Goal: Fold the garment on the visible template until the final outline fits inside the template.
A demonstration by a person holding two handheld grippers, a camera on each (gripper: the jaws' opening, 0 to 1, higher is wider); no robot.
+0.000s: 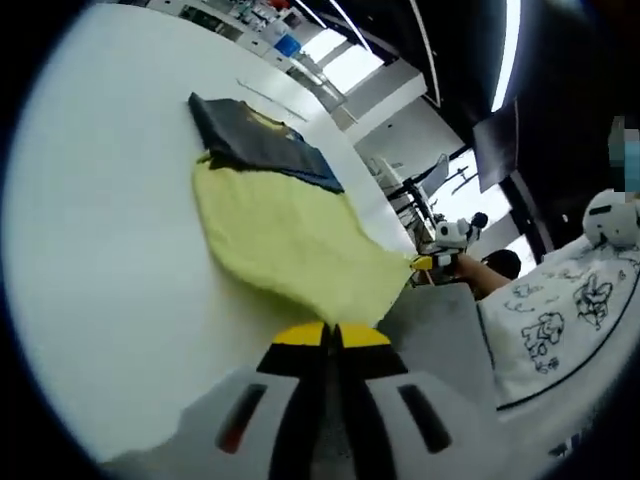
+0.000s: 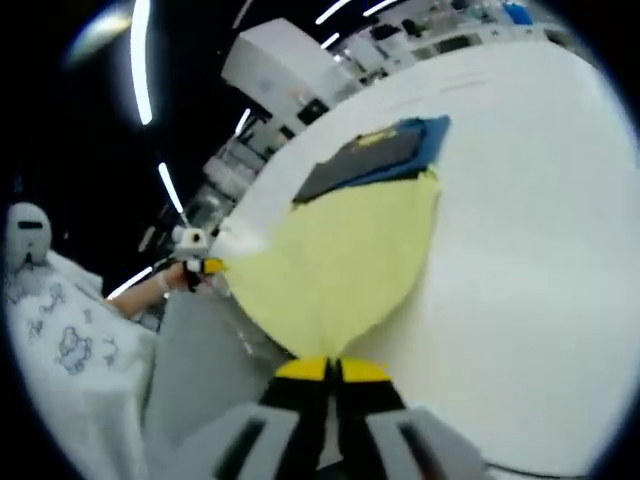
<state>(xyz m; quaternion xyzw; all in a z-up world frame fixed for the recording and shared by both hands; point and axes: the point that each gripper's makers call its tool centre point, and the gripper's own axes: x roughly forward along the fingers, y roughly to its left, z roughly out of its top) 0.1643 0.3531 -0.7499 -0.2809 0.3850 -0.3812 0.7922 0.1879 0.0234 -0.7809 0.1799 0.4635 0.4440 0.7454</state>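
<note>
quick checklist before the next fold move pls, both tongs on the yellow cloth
1. Left tongs closed on the yellow garment edge: ok.
2. Right tongs closed on the yellow garment edge: ok.
3. Dark template visible at the garment's far end: ok.
4. Garment outline inside the template: not ok, it spreads well past it.
5. Garment lying on the white table: ok.
6. Near edge held evenly by both tongs: cannot tell.

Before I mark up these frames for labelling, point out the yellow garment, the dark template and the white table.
yellow garment [image 1: 285, 235], left gripper view, middle of the cloth
dark template [image 2: 365, 158], right gripper view, its dark top face
white table [image 2: 530, 250], right gripper view, bare surface
</note>
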